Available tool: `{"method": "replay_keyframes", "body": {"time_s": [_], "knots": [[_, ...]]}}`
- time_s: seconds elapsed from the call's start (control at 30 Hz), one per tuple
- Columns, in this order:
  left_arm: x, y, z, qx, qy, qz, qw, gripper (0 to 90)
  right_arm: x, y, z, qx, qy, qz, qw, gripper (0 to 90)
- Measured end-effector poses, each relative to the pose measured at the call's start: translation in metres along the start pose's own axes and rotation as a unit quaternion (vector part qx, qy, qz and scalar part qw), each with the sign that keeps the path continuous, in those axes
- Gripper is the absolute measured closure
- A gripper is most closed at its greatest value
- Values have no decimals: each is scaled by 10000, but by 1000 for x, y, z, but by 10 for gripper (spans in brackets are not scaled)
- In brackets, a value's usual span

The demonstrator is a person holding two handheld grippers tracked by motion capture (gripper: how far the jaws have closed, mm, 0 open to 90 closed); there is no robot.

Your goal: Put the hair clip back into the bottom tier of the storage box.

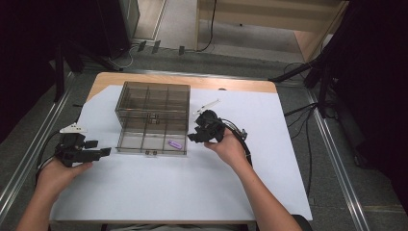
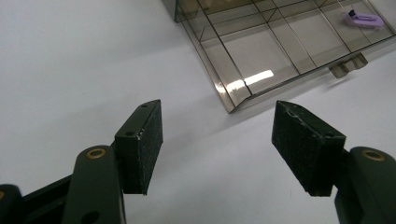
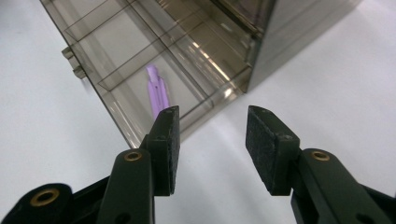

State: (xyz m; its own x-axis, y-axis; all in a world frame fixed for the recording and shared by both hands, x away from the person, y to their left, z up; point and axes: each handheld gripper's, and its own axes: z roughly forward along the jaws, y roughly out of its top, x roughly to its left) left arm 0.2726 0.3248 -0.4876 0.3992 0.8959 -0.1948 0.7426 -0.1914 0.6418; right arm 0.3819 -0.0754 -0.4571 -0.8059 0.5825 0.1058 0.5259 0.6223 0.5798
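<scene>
One purple clip (image 1: 175,144) lies inside the clear organizer box (image 1: 152,117), near-right compartment of the pulled-out drawer (drawer not yet closed). Left gripper (image 1: 102,152) and right gripper (image 1: 193,137) both gape, empty, flanking the box.

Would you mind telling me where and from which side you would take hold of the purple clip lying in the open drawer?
Probably from above. The purple clip lies flat in the pulled-out drawer, in its front compartment nearest the right gripper, so the drawer's walls block any sideways approach. It is long and narrow, so I would close the jaws across its width near the middle. The right gripper is nearest and open.
</scene>
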Motion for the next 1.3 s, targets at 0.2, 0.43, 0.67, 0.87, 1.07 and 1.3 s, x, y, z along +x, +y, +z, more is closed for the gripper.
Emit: {"method": "replay_keyframes", "body": {"time_s": [0.2, 0.43, 0.67, 0.87, 1.07, 1.3], "knots": [[0, 2, 0, -19, -40, 12, 10000, 347, -11, -7, -8, -72, -106, 141, 9998, 549], [1, 5, 1, -54, -32, 12, 10000, 347, -23, -17, -13, -127, -207, 288, 9993, 538], [1, 8, 4, -20, -56, 37, 10000, 347, -35, -25, -19, -149, -341, 423, 9984, 536], [1, 9, 5, -42, -73, 41, 10000, 347, -43, -33, -22, -150, -423, 545, 9975, 526], [1, 12, 7, -27, -91, 34, 9999, 347, -48, -38, -23, -166, -468, 543, 9973, 521], [1, 13, 10, -11, -112, 80, 9999, 348, -51, -42, -25, -176, -508, 587, 9968, 516]]}}
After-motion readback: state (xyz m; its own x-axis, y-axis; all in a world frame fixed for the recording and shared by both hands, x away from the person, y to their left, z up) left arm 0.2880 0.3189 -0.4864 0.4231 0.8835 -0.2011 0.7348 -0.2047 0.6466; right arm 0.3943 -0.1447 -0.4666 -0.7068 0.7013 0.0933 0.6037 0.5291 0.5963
